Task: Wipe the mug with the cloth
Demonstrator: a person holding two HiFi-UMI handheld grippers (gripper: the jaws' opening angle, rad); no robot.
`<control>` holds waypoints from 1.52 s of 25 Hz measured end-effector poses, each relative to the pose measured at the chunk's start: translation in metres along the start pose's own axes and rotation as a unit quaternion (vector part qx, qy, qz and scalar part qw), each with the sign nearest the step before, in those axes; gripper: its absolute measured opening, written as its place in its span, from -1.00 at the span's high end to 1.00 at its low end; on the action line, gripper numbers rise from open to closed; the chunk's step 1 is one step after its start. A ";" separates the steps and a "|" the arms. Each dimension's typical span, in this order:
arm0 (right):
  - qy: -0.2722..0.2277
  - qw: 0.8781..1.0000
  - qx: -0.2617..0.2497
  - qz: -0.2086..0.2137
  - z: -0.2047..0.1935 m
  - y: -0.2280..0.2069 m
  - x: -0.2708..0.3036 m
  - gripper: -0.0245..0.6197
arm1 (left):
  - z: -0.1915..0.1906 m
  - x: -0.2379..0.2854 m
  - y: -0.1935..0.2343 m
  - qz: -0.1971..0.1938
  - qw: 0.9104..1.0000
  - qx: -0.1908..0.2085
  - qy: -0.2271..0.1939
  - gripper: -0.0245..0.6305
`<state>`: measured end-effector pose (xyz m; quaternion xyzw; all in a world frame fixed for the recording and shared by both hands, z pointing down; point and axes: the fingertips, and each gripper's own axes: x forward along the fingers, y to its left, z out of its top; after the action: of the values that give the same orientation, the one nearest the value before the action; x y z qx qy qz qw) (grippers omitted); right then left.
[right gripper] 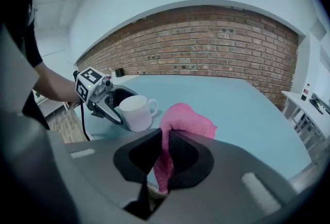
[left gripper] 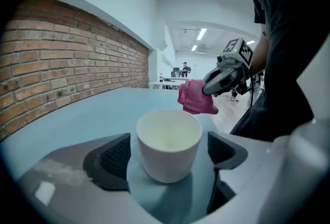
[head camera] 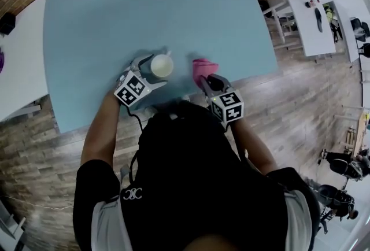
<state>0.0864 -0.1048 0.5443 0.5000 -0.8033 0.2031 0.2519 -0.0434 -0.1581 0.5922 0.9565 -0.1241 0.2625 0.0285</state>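
Observation:
A white mug (head camera: 162, 65) stands upright on the light-blue table (head camera: 144, 7) near its front edge, handle pointing away from me. My left gripper (head camera: 151, 69) is open around it. In the left gripper view the mug (left gripper: 169, 143) sits between the two dark pads (left gripper: 116, 158) with a gap on each side. My right gripper (head camera: 207, 79) is shut on a pink cloth (head camera: 203, 67), held just right of the mug. In the right gripper view the cloth (right gripper: 185, 122) is pinched between the jaws and bunches up beyond them, with the mug (right gripper: 136, 112) and the left gripper (right gripper: 116, 101) to its left.
A white table (head camera: 17, 65) stands to the left and another (head camera: 321, 18) at the back right with items on it. A brick wall (right gripper: 206, 47) runs behind the blue table. Wooden floor (head camera: 300, 105) lies to the right.

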 end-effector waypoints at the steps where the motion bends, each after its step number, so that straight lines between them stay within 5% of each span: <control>1: 0.001 1.000 0.000 -0.001 -0.001 0.000 -0.001 0.79 | 0.002 0.003 0.002 -0.001 1.000 0.004 -0.001 -0.58; 6: 0.006 1.000 0.000 0.005 -0.005 0.003 0.001 0.79 | 0.001 0.008 0.001 0.010 1.000 0.003 0.001 -0.38; 12: 0.010 0.999 -0.013 0.038 0.004 0.007 0.012 0.79 | 0.004 0.006 -0.001 0.105 0.993 -0.047 -0.030 -0.36; 17: 0.034 0.987 -0.108 0.117 0.009 0.031 0.037 0.79 | 0.004 0.007 -0.014 0.122 0.990 -0.072 -0.024 -0.36; 21: 0.059 0.954 -0.225 0.191 0.003 0.049 0.063 0.79 | 0.004 0.008 -0.029 0.103 0.993 -0.061 -0.013 -0.36; 26: 0.063 0.890 -0.372 0.255 0.001 0.065 0.078 0.80 | 0.001 0.005 -0.039 0.096 0.994 -0.058 -0.009 -0.35; 38: 0.085 0.815 -0.467 0.332 -0.007 0.073 0.120 0.80 | -0.009 0.000 -0.038 0.116 0.991 -0.070 0.016 -0.36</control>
<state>-0.0235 -0.1542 0.6178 0.0060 -0.8944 -0.0829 0.4395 -0.0381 -0.1206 0.6003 0.9270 -0.2514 0.2701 0.0667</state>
